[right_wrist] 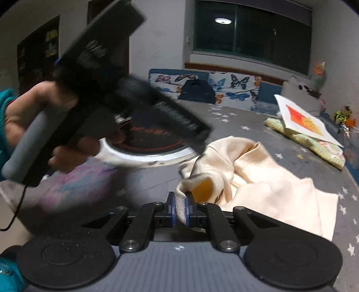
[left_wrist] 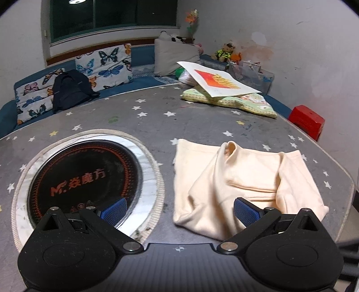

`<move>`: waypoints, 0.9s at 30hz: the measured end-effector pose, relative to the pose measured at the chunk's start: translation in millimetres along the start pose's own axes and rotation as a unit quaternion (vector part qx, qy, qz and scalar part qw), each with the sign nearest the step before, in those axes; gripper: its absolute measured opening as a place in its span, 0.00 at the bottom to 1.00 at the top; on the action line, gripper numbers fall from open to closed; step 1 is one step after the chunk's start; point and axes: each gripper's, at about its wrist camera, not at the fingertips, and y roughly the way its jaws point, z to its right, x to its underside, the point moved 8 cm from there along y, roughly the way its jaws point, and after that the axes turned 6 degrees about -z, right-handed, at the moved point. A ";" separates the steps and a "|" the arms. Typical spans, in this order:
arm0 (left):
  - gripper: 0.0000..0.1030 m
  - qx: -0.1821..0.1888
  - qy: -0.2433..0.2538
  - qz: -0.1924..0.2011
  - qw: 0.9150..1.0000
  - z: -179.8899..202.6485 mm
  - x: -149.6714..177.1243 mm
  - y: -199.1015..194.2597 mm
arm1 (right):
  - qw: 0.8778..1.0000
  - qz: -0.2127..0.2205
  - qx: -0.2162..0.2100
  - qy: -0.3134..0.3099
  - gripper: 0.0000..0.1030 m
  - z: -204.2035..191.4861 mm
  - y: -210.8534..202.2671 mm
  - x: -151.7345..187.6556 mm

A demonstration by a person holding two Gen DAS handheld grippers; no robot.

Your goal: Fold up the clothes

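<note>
Two handheld grippers work over a grey table (left_wrist: pixel 202 125) dotted with small stars. Nearest to us in the right wrist view, our right gripper (right_wrist: pixel 180 210) has its blue pads (right_wrist: pixel 173 211) pressed together on a thick rolled edge of a cream garment (right_wrist: pixel 264 186), lifting that edge off the table. From there the garment spreads away to the right, rumpled and partly folded over itself. To its left, our left hand (right_wrist: pixel 33 125), in a teal sleeve, holds the other tool by a grey handle; it is blurred.

In the left wrist view, our left gripper (left_wrist: pixel 179 210) has its jaws spread wide with nothing between them. Its right blue pad (left_wrist: pixel 245 212) sits just at the near edge of the cream garment, though we cannot tell whether it touches. Its left pad lies over a round black induction cooktop (left_wrist: pixel 85 177) set into the table, left of the garment.

Farther off, at the table's far right, a white sheet with a red and yellow picture (left_wrist: pixel 215 78) rests on a folded green patterned cloth (left_wrist: pixel 246 103). Beyond the table, a black backpack (left_wrist: pixel 69 89) leans on butterfly-print cushions (left_wrist: pixel 107 65) beneath a dark window (left_wrist: pixel 112 15).
</note>
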 end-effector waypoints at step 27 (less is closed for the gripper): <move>0.08 0.014 0.030 0.003 0.999 -15.9 24.7 8.6 | 0.995 0.032 -0.087 0.040 0.25 -13.2 -38.0 -4.5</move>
